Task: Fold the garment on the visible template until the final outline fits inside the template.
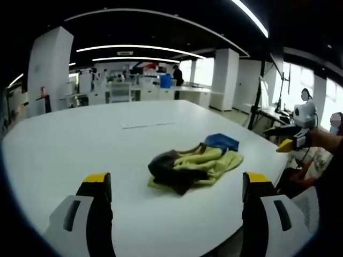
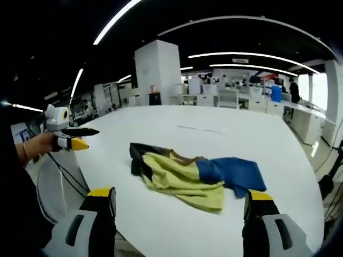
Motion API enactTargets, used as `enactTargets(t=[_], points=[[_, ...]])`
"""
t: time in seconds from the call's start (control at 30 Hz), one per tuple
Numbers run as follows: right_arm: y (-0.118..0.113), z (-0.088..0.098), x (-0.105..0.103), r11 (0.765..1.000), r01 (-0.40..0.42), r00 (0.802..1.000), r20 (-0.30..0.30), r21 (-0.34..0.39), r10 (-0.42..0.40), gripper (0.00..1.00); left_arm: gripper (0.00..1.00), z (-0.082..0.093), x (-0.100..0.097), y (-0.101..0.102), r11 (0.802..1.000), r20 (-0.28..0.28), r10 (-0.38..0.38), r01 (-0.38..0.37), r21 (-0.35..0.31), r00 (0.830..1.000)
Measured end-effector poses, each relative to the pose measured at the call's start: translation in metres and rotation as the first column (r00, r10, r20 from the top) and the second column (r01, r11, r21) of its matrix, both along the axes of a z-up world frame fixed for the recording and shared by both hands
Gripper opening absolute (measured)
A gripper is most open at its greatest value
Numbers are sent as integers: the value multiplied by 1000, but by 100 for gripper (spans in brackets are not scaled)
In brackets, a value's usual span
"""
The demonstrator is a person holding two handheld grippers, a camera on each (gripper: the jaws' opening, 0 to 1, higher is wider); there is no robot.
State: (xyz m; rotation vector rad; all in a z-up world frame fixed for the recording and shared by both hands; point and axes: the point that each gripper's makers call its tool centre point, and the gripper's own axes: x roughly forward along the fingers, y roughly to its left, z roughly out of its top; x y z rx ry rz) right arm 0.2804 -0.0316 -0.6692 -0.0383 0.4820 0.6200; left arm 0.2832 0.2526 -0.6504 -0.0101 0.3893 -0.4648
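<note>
In the left gripper view, the left gripper (image 1: pixel 174 187) is hovering over the near edge of a broad white table (image 1: pixel 80 144), its yellow-tipped jaws standing wide apart with nothing between them. Just beyond the jaws, a crumpled garment (image 1: pixel 195 166) in yellow, dark and blue cloth is lying bunched on the tabletop, well short of a thin pale line of tape (image 1: pixel 147 125) marked farther across the surface. At the right of that view, the right gripper (image 1: pixel 286 143) is hanging off the table's edge in a person's hand. In the right gripper view, the right gripper's (image 2: pixel 179 206) jaws are likewise spread and empty, the garment (image 2: pixel 193 174) is sprawling just ahead of them, and the left gripper (image 2: pixel 75 140) is pointing in from the left. Beyond the table, white pillars (image 2: pixel 158 72) and desks (image 2: pixel 236 97) are filling an office under long ceiling lights (image 2: pixel 257 54).
</note>
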Motion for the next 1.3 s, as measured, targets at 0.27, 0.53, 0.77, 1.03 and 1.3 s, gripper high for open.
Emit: enactTargets(t=[0.27, 0.53, 0.77, 1.03, 1.3], points=[[-1, 3, -7, 999, 34, 999, -1, 13, -34, 99, 99, 3, 1, 3, 999, 2, -30, 30, -15, 1000], [-8, 6, -8, 998, 54, 998, 10, 15, -54, 99, 98, 10, 2, 0, 998, 26, -42, 43, -54, 999], [-10, 11, -5, 998, 52, 998, 23, 22, -53, 93, 97, 13, 1, -2, 998, 33, -45, 47, -51, 998], [-6, 7, -5, 999, 30, 999, 12, 24, -30, 94, 94, 9, -5, -3, 998, 19, -49, 50, -49, 999], [-1, 6, -3, 1000, 1, 1000, 12, 7, -1, 94, 93, 11, -2, -4, 997, 23, -54, 55, -58, 998]])
